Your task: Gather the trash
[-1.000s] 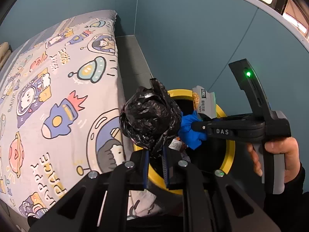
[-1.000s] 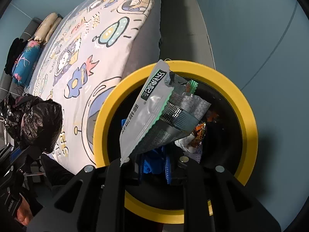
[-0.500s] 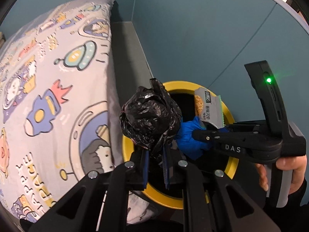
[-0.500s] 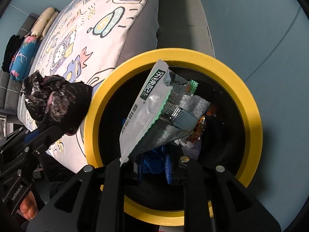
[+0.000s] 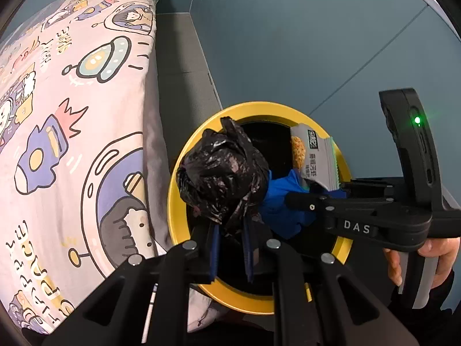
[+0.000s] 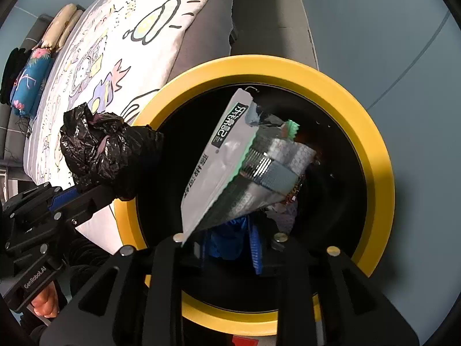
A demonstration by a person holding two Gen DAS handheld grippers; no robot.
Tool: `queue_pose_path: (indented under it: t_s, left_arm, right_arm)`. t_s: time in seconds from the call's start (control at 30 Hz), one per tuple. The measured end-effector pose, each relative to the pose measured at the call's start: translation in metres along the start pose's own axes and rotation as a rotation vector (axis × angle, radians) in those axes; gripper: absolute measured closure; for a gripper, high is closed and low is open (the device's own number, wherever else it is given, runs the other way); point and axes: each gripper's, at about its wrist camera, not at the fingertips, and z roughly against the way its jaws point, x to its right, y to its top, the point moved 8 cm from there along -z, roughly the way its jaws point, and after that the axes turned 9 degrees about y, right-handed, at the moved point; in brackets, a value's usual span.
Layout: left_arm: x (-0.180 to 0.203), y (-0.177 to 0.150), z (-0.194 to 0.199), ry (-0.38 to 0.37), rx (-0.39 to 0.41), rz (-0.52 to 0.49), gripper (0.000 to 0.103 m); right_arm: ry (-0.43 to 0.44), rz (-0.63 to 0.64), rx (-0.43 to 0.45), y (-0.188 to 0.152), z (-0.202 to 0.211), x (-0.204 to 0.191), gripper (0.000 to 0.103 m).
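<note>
A crumpled black plastic bag (image 5: 222, 176) sticks up from my left gripper (image 5: 230, 230), its tail pinched between the blue pads while the jaws are opening. It hangs over the left rim of the yellow-rimmed bin (image 5: 177, 201). My right gripper (image 6: 230, 238) points down into the bin's (image 6: 374, 155) dark mouth. A blue wad (image 6: 223, 245) sits between its pads and a silver snack packet (image 6: 227, 161) stands up from them. These jaws are opening too, and both pieces are still held. The black bag (image 6: 100, 147) shows at the left of the right wrist view.
A bed with a cartoon space-print sheet (image 5: 72, 115) lies close against the bin's left side. A blue-grey wall (image 5: 288, 43) stands behind and to the right. More wrappers (image 6: 294, 193) lie inside the bin. A person's hand (image 5: 432, 256) holds the right gripper's handle.
My left gripper has come down and across with the black bag, from beside the bed to over the bin's left rim. The right gripper stays over the bin, its pads slightly further apart.
</note>
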Motion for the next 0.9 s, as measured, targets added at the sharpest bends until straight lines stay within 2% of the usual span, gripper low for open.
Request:
queue_pose_path:
  t_s: [0.07,0.1,0.2,0.3,0.6,0.8,0.9]
  left_arm:
    - [-0.001,0.001,0.001,-0.01,0.005,0.007,0.081]
    - [-0.002,0.002,0.002,-0.012,0.009,0.011,0.077]
    - [-0.003,0.003,0.006,-0.026,0.018,0.021,0.066]
    - [-0.005,0.004,0.012,-0.037,0.035,0.024,0.06]
    - [-0.038,-0.003,0.039,-0.052,0.097,0.095,0.06]
    - [-0.09,-0.02,0.067,-0.006,0.171,0.204,0.055]
    - [-0.114,-0.028,0.08,0.028,0.205,0.252,0.055]
  right_arm:
    - [-0.004,-0.004,0.003,-0.001,0.001,0.001,0.062]
    - [-0.006,-0.008,0.005,-0.002,0.001,0.002,0.059]
    - [-0.028,-0.016,0.005,-0.003,0.002,0.005,0.058]
    - [-0.036,-0.029,0.01,-0.004,0.005,0.007,0.058]
    - [-0.067,0.001,0.074,0.0,0.028,-0.011,0.057]
    - [-0.122,0.06,0.143,0.011,0.036,-0.035,0.053]
    - [-0.109,0.104,0.171,0.016,0.033,-0.057,0.053]
